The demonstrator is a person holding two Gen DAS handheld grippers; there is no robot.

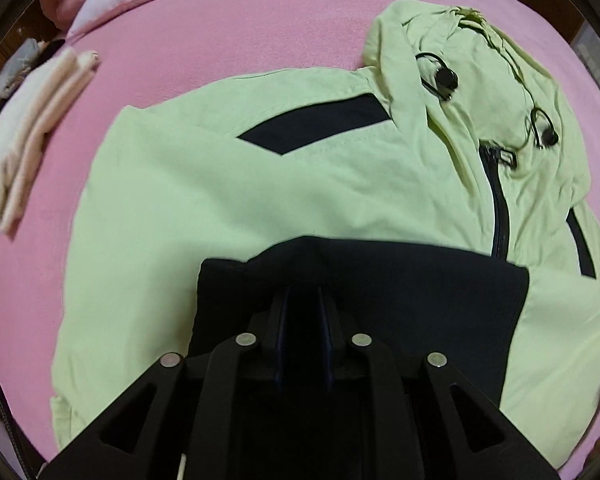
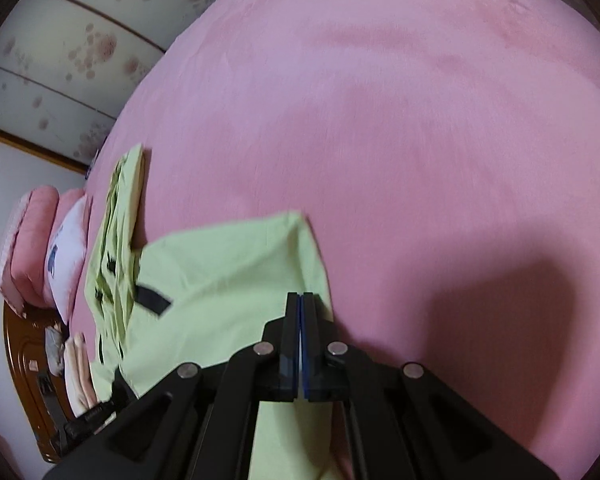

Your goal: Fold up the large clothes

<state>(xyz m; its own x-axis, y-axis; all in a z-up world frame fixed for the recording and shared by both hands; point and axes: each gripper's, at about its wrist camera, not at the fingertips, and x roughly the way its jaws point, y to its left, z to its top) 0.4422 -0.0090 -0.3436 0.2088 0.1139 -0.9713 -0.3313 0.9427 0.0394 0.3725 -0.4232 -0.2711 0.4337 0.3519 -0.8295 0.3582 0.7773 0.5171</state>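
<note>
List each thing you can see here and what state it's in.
Green jacket: spread on the bed, partly folded, zipper closed.
Left gripper: fingers slightly apart over the jacket's dark panel.
Right gripper: fingers shut, empty.
Cream cloth: folded.
Pink bed cover: flat.

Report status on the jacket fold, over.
Left gripper fingers slightly apart over the jacket's dark hem; grip unclear. Right gripper shut at the sleeve edge; grip unclear. Green jacket spread on pink bed, partly folded. Folded cream cloth lies clear, over.

Closed right gripper (image 2: 302, 300) above light-green jacket (image 2: 220, 272) on pink bedspread (image 2: 420, 120).
</note>
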